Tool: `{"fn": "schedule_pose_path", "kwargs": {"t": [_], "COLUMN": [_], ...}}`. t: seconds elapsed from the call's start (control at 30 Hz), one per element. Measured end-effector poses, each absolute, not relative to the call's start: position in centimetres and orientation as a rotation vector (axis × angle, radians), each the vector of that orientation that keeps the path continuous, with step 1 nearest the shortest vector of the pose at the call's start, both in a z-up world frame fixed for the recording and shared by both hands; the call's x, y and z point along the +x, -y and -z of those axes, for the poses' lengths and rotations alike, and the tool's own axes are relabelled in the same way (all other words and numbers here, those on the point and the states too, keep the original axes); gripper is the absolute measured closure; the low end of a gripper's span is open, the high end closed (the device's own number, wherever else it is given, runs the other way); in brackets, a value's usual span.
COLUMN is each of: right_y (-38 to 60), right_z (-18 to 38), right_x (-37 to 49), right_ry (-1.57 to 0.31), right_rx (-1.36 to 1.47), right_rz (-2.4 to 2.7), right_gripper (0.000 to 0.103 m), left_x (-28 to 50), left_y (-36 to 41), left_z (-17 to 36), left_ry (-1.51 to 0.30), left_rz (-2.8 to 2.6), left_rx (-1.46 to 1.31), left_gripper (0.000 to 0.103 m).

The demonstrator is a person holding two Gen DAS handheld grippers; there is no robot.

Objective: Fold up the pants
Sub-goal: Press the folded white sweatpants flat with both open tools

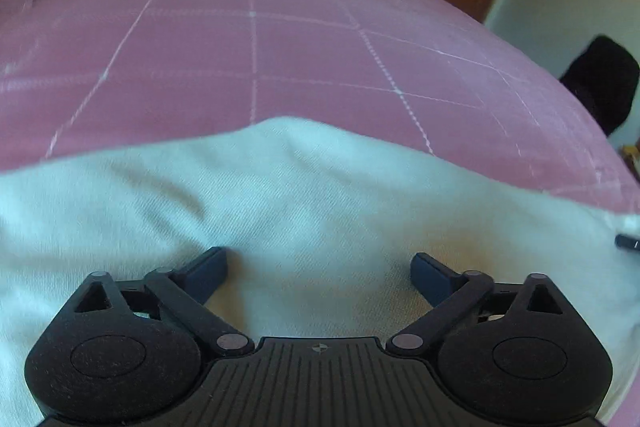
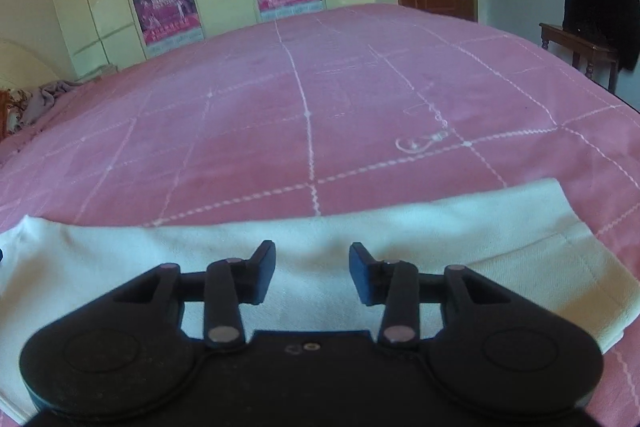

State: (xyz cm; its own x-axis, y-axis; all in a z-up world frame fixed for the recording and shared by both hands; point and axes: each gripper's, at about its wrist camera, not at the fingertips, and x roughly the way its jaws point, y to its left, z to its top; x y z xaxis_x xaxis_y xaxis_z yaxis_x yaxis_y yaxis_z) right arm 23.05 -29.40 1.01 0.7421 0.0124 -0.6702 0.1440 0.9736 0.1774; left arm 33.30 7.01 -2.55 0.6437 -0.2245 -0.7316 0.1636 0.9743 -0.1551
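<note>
One pair of white pants (image 2: 320, 251) lies in a band across the near edge of my pink bed (image 2: 304, 99). My left gripper (image 1: 319, 269) hangs over it, fingers spread wide, nothing between. My right gripper (image 2: 312, 269) likewise, fingers partly apart, gripping nothing.

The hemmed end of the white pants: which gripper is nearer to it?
Right. The right gripper hovers open over the white pants beside the hemmed end. The left gripper hovers open farther along the cloth, no hem in view.
</note>
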Motion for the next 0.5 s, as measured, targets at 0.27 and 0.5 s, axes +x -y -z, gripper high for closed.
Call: {"fn": "schedule_pose_path", "kwargs": {"t": [0.27, 0.5], "right_y": [31.2, 37.5], "right_z": [-0.7, -0.4], "right_x": [22.7, 22.1], "right_ry": [-0.739, -0.755], "right_rx": [0.196, 0.284], "right_rz": [0.118, 0.185], "right_gripper": [0.06, 0.079], "left_x": [31.5, 26.0], "left_y": [-6.9, -11.8], "left_z": [2.1, 0.4], "left_ry": [-0.86, -0.851], "left_rz": [0.074, -0.057], "left_rx": [0.016, 0.086], "left_gripper": [0.002, 0.002]}}
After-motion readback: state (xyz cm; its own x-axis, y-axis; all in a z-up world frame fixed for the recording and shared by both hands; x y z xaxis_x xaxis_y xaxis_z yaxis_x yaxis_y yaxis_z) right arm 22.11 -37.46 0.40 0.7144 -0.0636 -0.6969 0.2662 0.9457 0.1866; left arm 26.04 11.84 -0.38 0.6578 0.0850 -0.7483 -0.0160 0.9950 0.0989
